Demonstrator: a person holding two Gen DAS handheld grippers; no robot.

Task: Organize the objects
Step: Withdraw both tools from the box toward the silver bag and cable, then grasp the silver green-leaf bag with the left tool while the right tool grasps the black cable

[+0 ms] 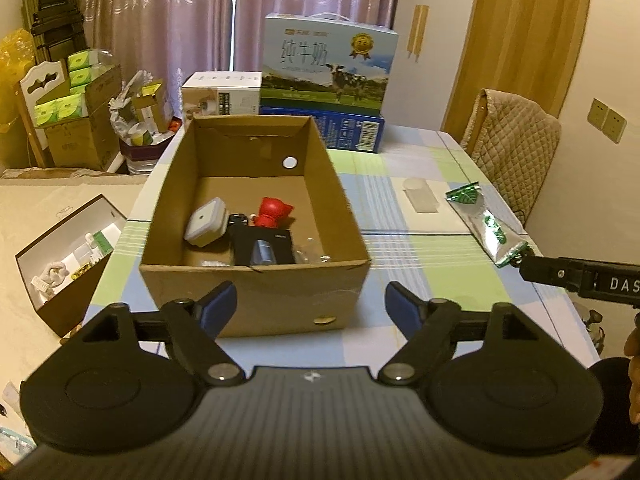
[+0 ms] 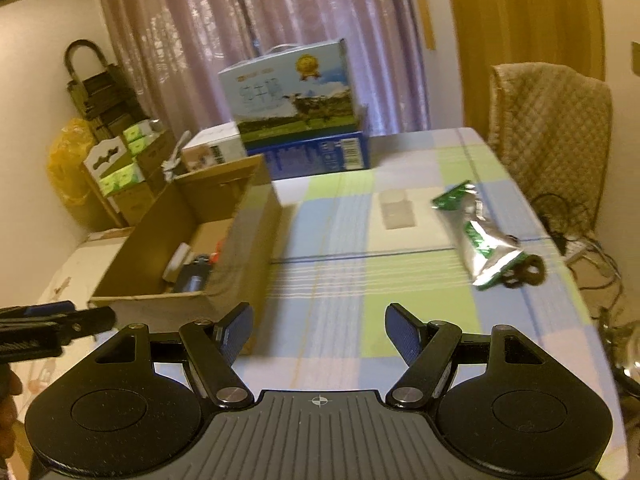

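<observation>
An open cardboard box (image 1: 256,276) stands on the checked tablecloth; it also shows in the right wrist view (image 2: 168,304). Inside lie a white square case (image 1: 206,222), a red figure (image 1: 274,212) and a black item (image 1: 260,248). A green and silver pouch (image 1: 486,224) lies on the table to the right, also in the right wrist view (image 2: 478,232), with a dark ring (image 2: 530,270) at its near end. My left gripper (image 1: 312,306) is open and empty in front of the box. My right gripper (image 2: 318,328) is open and empty, short of the pouch.
A milk carton case (image 1: 328,66) on a blue box (image 1: 352,128) stands at the table's far edge, beside a white box (image 1: 220,92). A clear plastic piece (image 1: 418,194) lies mid-table. A padded chair (image 1: 516,140) is at the right. Boxes crowd the left floor.
</observation>
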